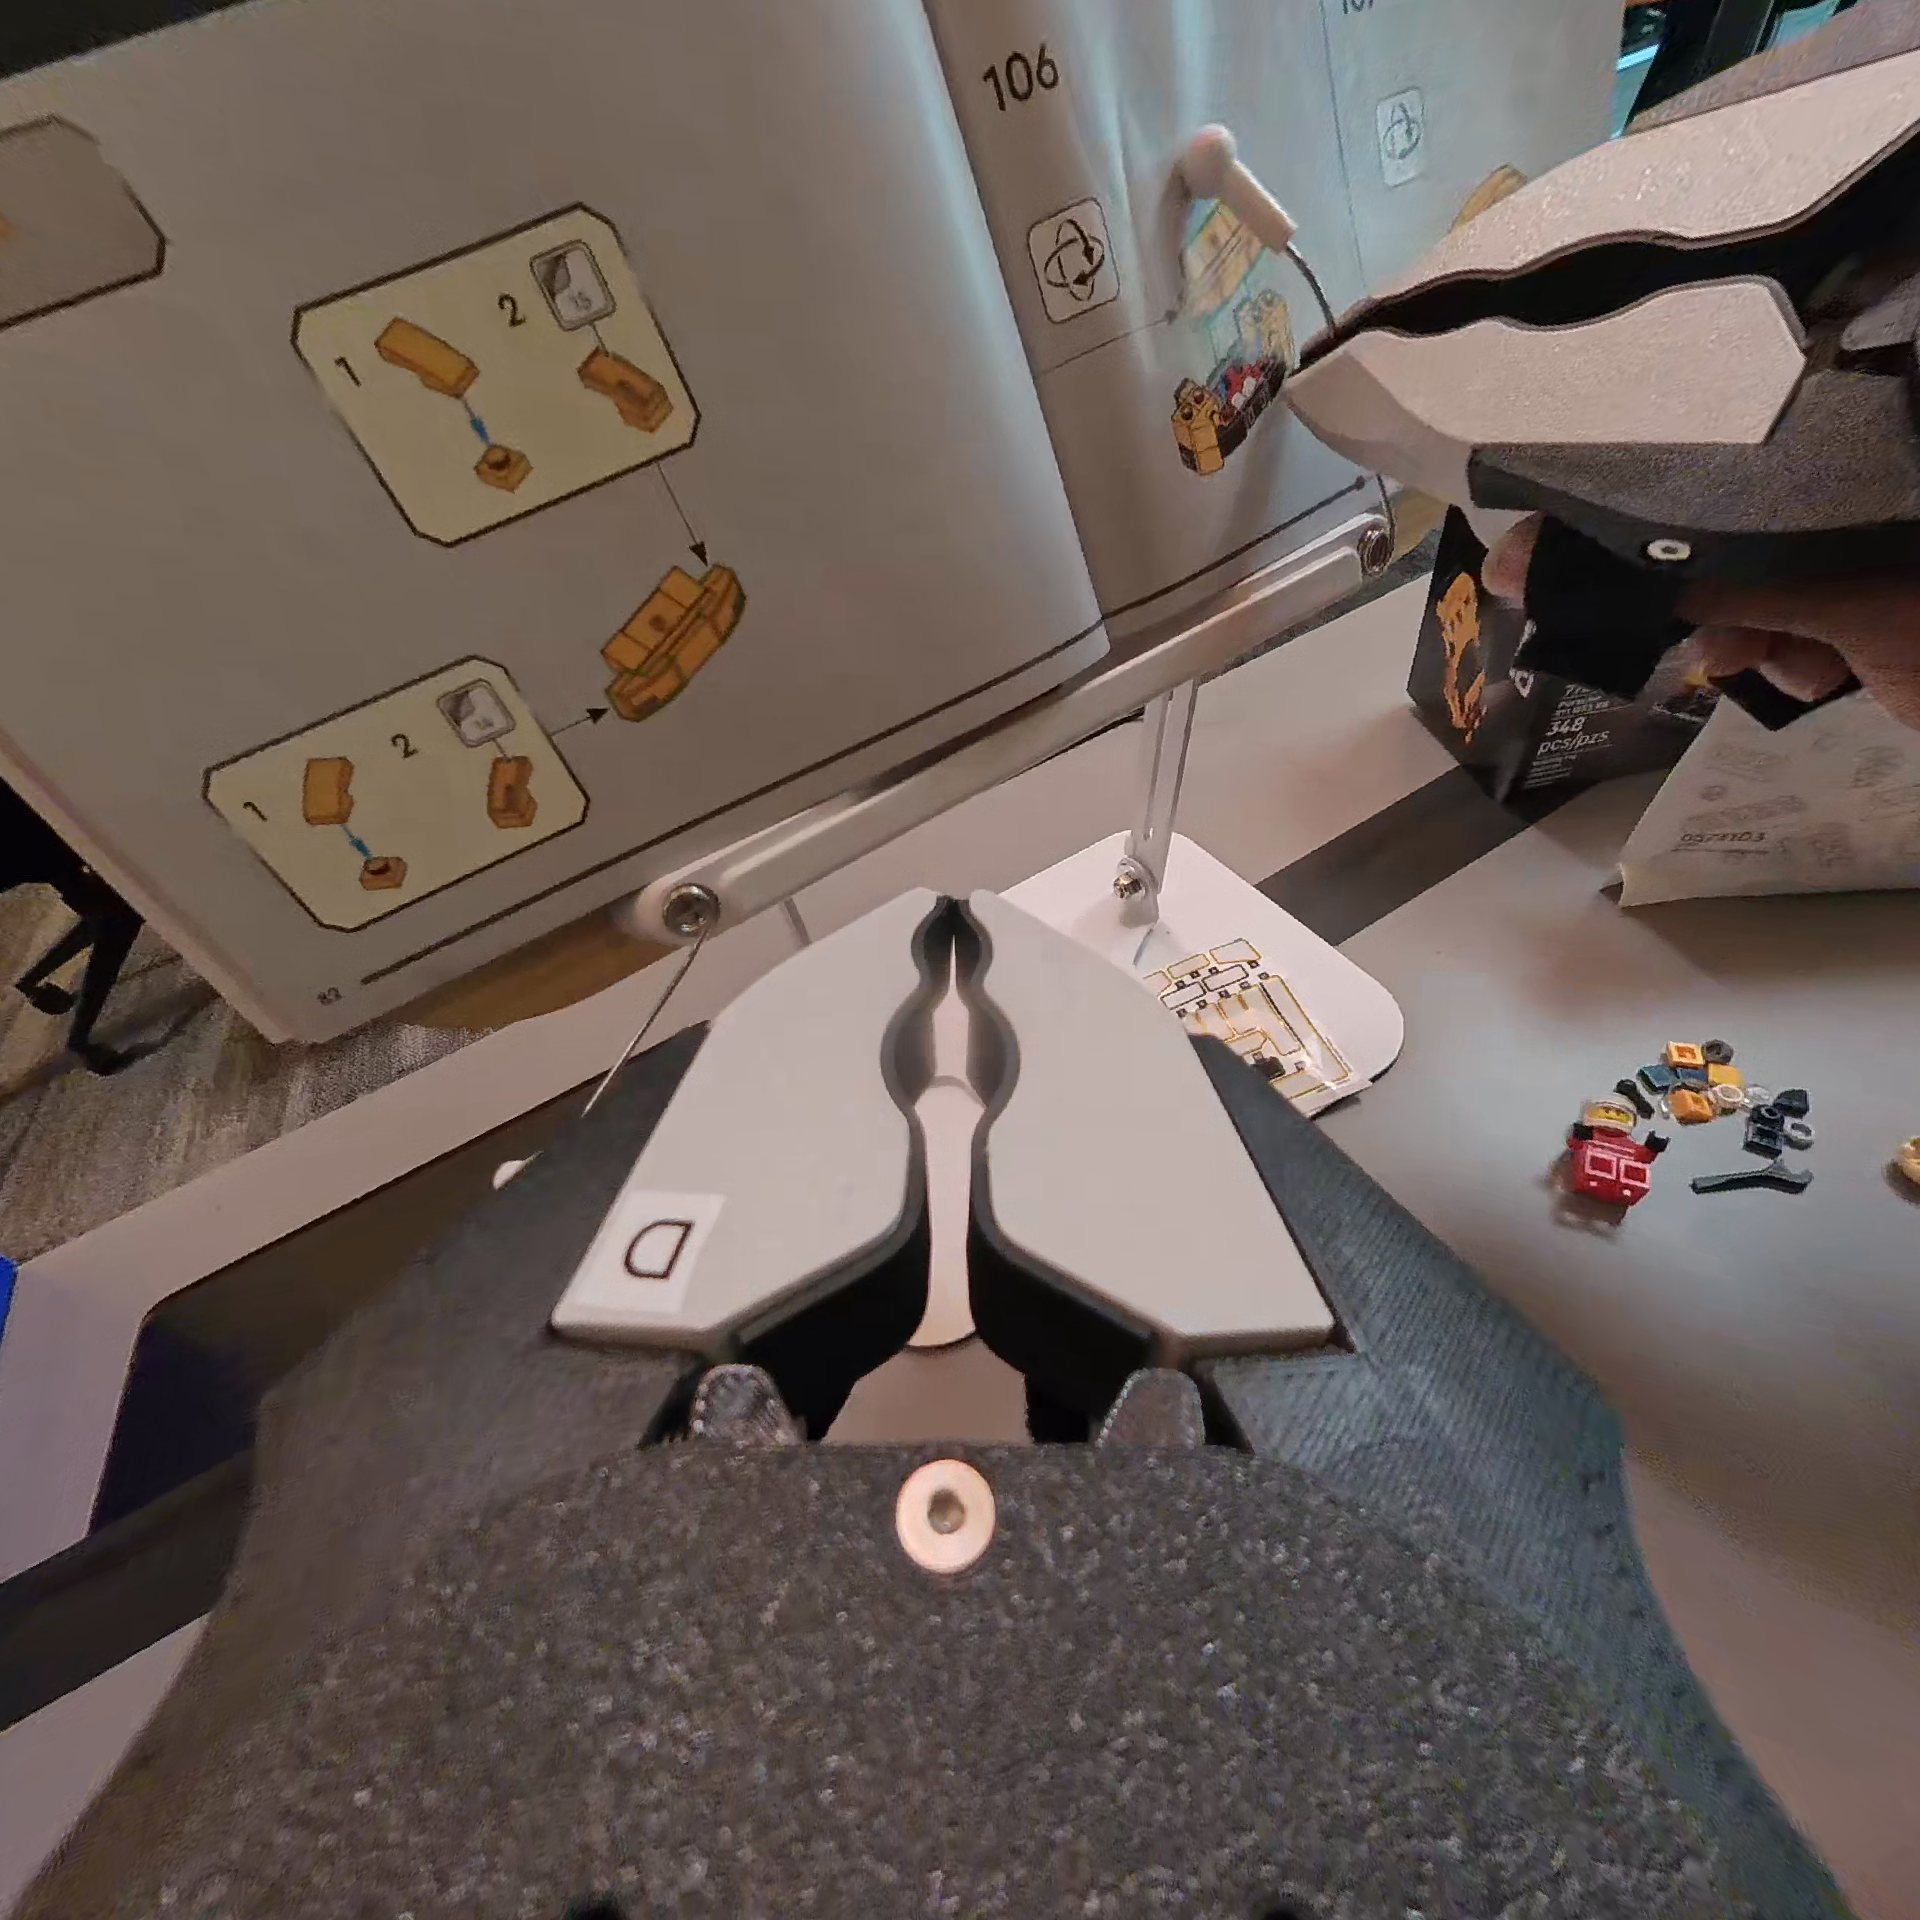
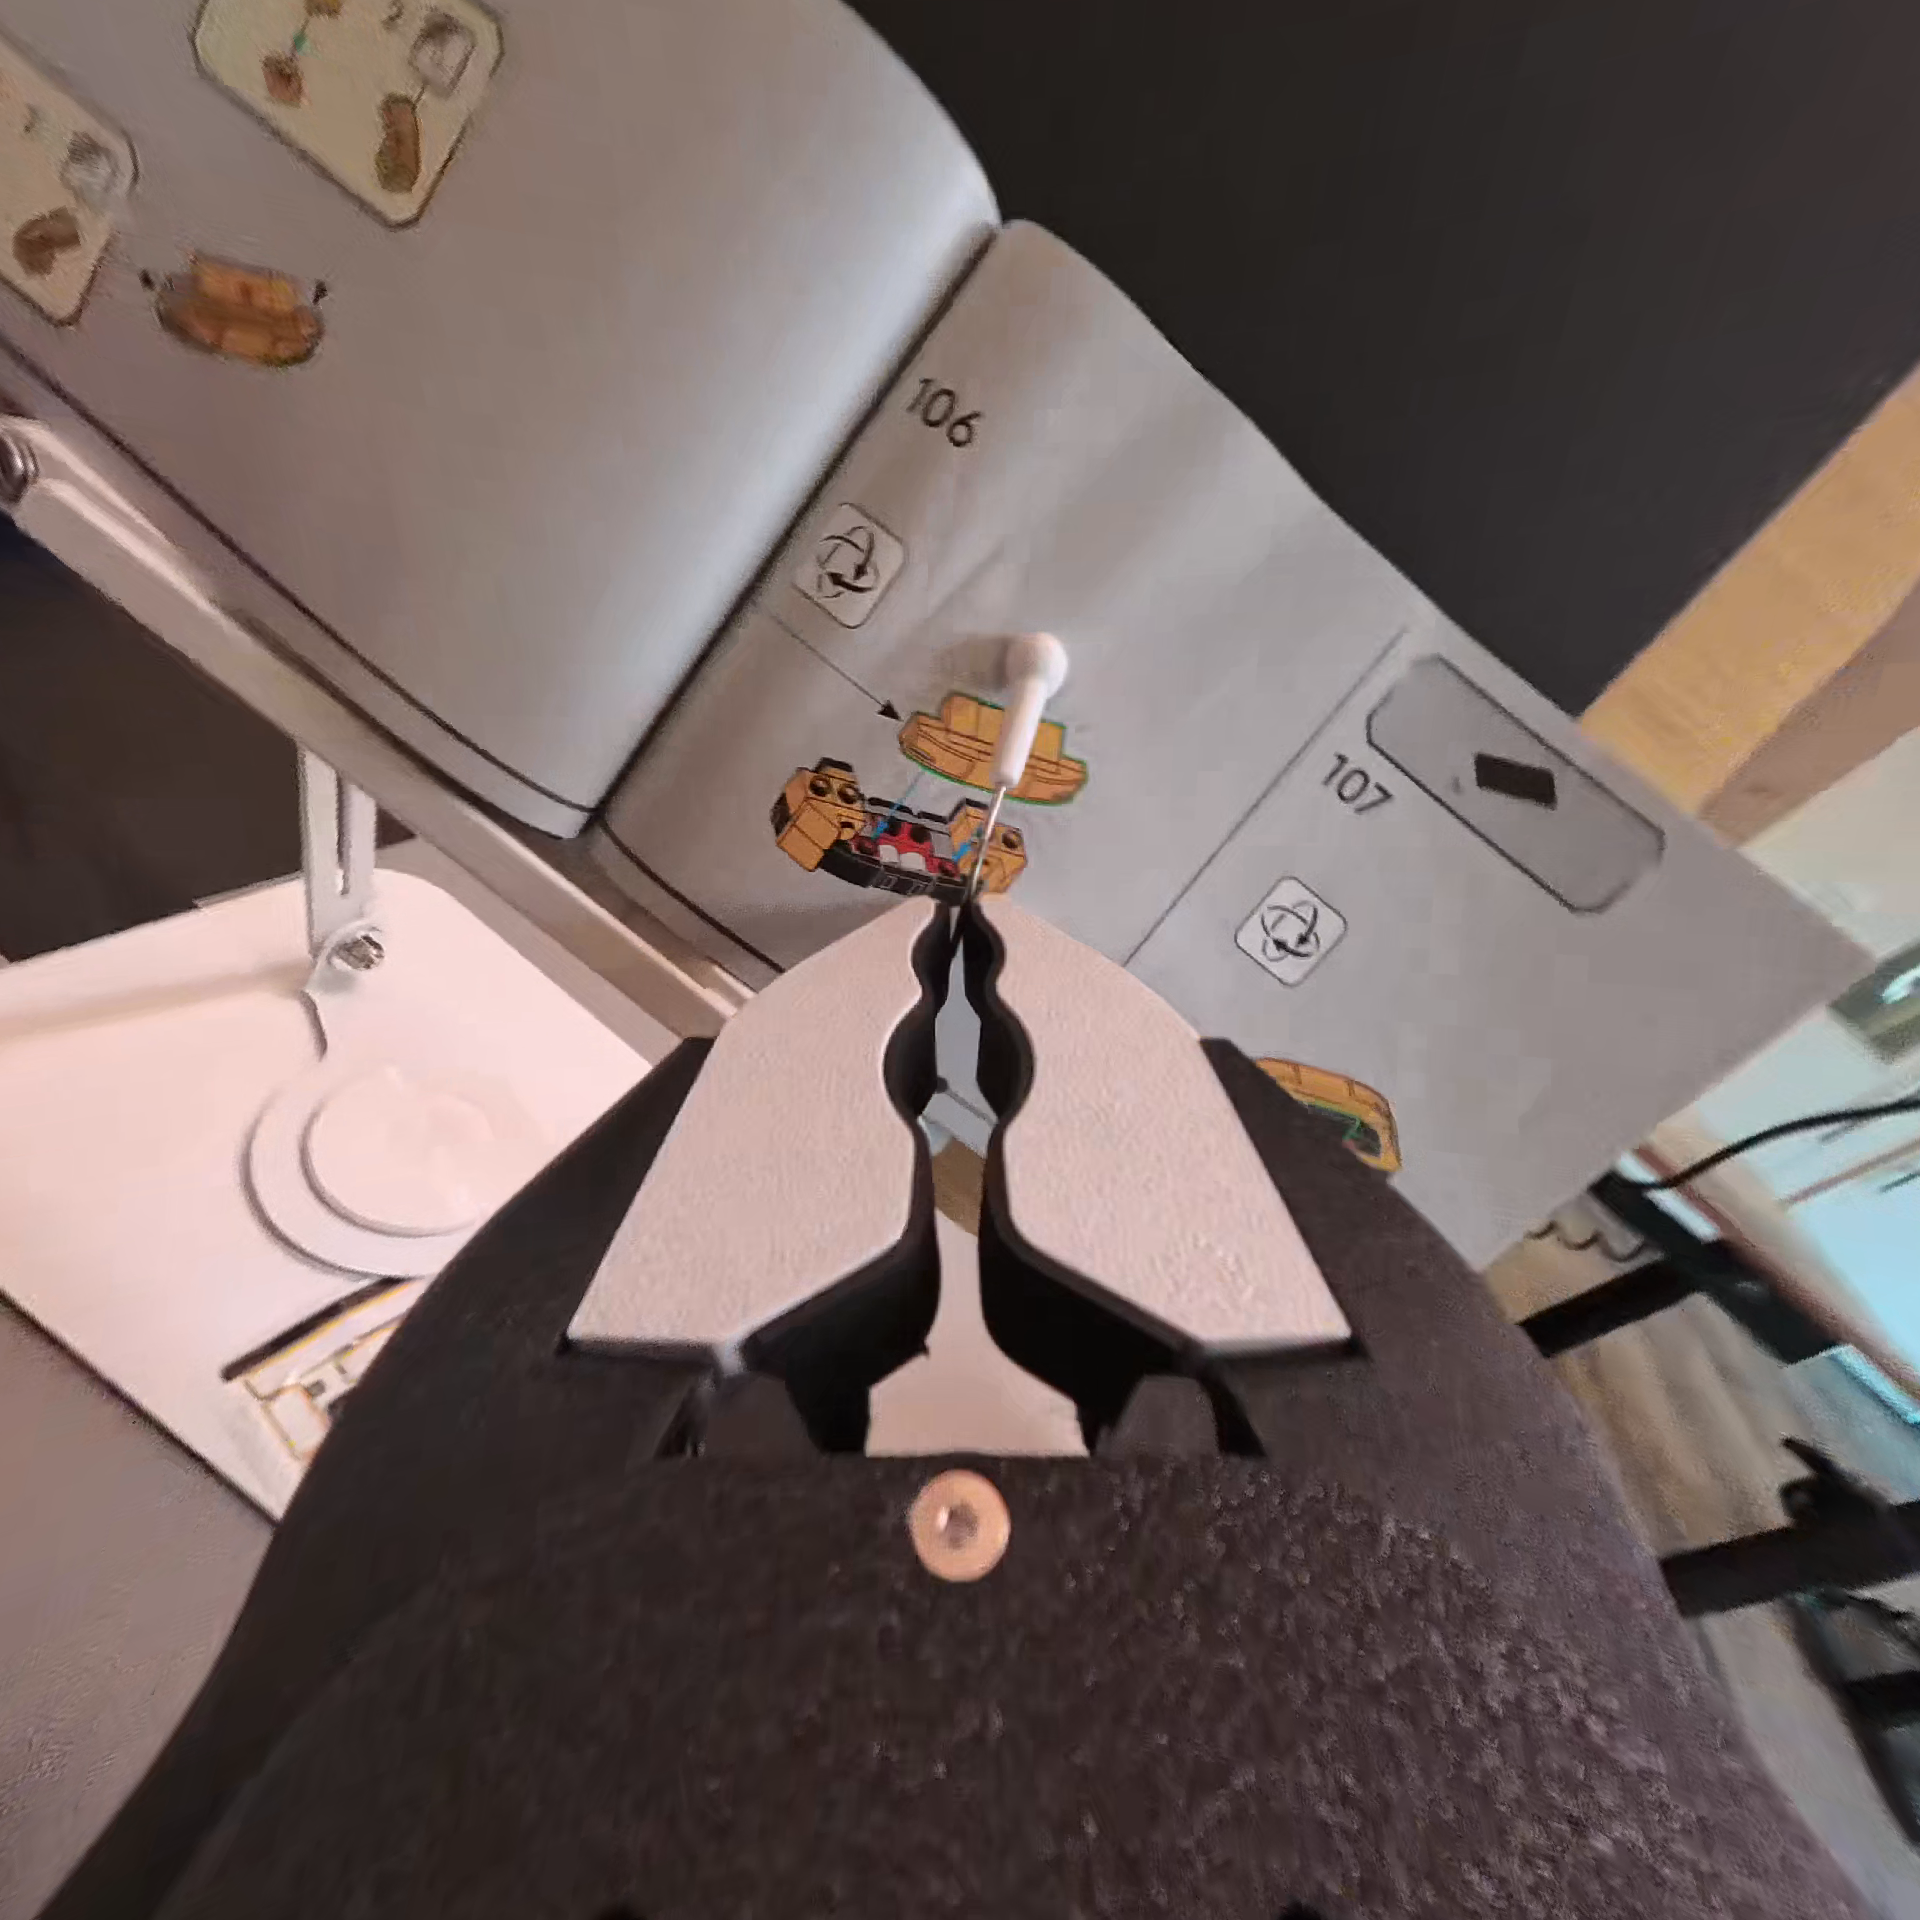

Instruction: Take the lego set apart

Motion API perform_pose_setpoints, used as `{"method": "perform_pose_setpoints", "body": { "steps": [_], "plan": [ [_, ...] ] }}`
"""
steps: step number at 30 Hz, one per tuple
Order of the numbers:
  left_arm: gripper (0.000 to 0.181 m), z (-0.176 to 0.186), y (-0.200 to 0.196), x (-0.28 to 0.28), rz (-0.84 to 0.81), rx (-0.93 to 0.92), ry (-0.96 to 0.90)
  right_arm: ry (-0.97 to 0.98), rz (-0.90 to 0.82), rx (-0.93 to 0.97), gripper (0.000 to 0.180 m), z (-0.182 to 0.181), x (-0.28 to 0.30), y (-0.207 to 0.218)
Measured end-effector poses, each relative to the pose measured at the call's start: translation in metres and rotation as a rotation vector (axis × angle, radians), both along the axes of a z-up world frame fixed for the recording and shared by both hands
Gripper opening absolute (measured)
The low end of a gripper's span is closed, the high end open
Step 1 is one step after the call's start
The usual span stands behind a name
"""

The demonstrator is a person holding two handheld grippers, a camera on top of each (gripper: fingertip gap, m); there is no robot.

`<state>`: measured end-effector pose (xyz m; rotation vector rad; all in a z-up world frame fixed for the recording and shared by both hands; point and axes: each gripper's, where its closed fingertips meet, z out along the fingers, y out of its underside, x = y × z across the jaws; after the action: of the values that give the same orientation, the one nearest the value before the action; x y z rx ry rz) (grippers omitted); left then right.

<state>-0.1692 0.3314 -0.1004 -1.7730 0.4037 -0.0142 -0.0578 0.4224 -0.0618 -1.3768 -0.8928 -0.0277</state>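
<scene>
1. Standing open on a white book stand [image 1: 1340, 1013], the instruction booklet [image 1: 582, 436] fills the far side of the tabletop [image 1: 1558, 1351]; its pages carry printed drawings of orange bricks.
2. The left tongs [image 1: 951, 914] sit low in front of the booklet, their tips pressed together with nothing between them.
3. The right tongs [image 2: 953, 914] point at the booklet's right page, tips closed on the thin wire of the stand's page-holder arm, whose white knob [image 2: 1029, 675] rests against the page.
4. In the left wrist view the right tongs [image 1: 1309, 364] reach in from the right of the booklet, at that same wire.
5. The lego set lies in loose pieces [image 1: 1714, 1091] on the tabletop, well to the right of the booklet: a red minifigure [image 1: 1605, 1158], small orange, blue and black bits, a black wrench-shaped piece [image 1: 1756, 1177].
6. A black box [image 1: 1527, 686] and a paper bag [image 1: 1787, 810] stand behind those pieces, right of the booklet.
</scene>
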Motion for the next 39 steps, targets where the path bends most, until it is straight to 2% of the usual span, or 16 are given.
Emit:
{"method": "perform_pose_setpoints", "body": {
  "steps": [8,16,20,23,27,33,35,39],
  "plan": [
    [0.000,-0.011,-0.002,-0.001,-0.017,-0.020,-0.004,-0.193,0.045,0.171,0.000,-0.007,-0.017,-0.006],
    [0.000,-0.013,-0.007,0.001,-0.024,-0.020,-0.009,-0.261,0.076,0.173,0.001,-0.007,-0.017,-0.004],
    [0.000,-0.007,-0.016,-0.002,-0.016,0.003,-0.027,-0.112,0.096,0.136,0.017,0.008,-0.005,-0.021],
    [0.000,0.001,-0.027,-0.005,-0.010,0.042,-0.047,0.086,0.158,0.100,0.025,0.030,0.010,-0.056],
    [0.000,0.019,-0.043,-0.007,-0.008,0.104,-0.092,0.323,0.223,-0.039,0.035,0.044,0.041,-0.111],
    [0.000,0.035,-0.077,0.007,-0.042,0.145,-0.149,0.404,0.159,-0.176,0.028,0.022,0.087,-0.165],
    [0.000,0.035,-0.090,0.012,-0.057,0.137,-0.150,0.420,0.150,-0.236,0.017,0.006,0.097,-0.180],
    [0.000,0.030,-0.120,0.018,-0.078,0.104,-0.180,0.459,0.146,-0.341,0.007,-0.026,0.109,-0.203]
  ]
}}
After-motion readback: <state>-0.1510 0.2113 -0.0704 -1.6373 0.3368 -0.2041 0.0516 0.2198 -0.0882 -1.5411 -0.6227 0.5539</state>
